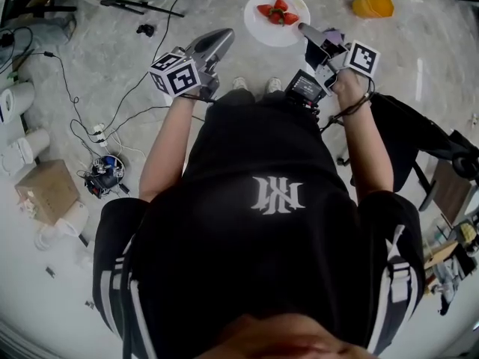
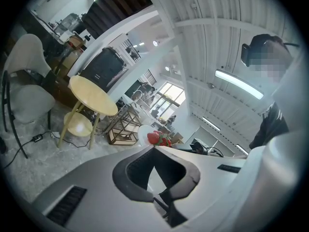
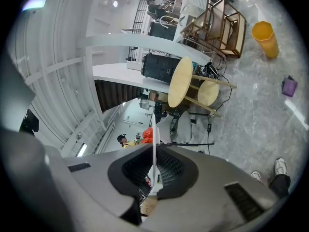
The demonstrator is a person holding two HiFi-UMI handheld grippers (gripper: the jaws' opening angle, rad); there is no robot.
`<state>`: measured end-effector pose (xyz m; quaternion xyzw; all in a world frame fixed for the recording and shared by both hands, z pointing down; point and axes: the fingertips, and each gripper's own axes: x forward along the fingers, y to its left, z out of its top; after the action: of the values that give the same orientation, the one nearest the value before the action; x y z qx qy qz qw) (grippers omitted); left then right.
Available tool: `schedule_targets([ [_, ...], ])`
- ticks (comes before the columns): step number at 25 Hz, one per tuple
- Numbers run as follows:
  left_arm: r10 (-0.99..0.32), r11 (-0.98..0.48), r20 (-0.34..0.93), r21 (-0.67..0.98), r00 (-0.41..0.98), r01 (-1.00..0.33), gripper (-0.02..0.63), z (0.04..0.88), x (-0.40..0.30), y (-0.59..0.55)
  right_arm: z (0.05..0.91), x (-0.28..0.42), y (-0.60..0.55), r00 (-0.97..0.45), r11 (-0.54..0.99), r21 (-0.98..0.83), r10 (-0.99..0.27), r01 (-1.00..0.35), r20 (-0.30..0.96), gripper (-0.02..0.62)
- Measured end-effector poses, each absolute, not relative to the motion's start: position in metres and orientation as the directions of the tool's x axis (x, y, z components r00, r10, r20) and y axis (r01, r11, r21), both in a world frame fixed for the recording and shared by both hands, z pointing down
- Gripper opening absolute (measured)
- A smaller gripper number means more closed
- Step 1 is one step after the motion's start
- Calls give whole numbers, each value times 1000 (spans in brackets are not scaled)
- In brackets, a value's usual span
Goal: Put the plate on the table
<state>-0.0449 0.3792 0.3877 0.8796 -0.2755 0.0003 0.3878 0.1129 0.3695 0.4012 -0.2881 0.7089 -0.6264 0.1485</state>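
round white plate (image 1: 259, 30): red strawberries (image 1: 278, 12) sitting on it, hanging by its right rim | right gripper (image 1: 302, 28): jaws pinched narrow on that rim | left gripper (image 1: 227, 34): left of plate, jaws pressed together, empty

A pale, grey-veined marble floor (image 1: 224, 6) is shown, on which a round wooden table (image 2: 92, 95) with a lower shelf is stood beside a white chair (image 2: 26, 98). Black cables (image 1: 67, 88) are trailed across the floor to a power strip (image 1: 99, 134), and a cardboard box (image 1: 46, 191) is set nearby. A yellow container (image 1: 373, 3), a small purple object (image 3: 289, 87) and a pair of pale shoes (image 1: 239, 84) are also seen on the stone.
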Motion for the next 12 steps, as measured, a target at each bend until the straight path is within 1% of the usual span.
schedule_targets([
  [12,-494,-553,220,667,841,-499,12,388,-47,372,407,119,371,-767,27,-970,-618,-240,173,26],
])
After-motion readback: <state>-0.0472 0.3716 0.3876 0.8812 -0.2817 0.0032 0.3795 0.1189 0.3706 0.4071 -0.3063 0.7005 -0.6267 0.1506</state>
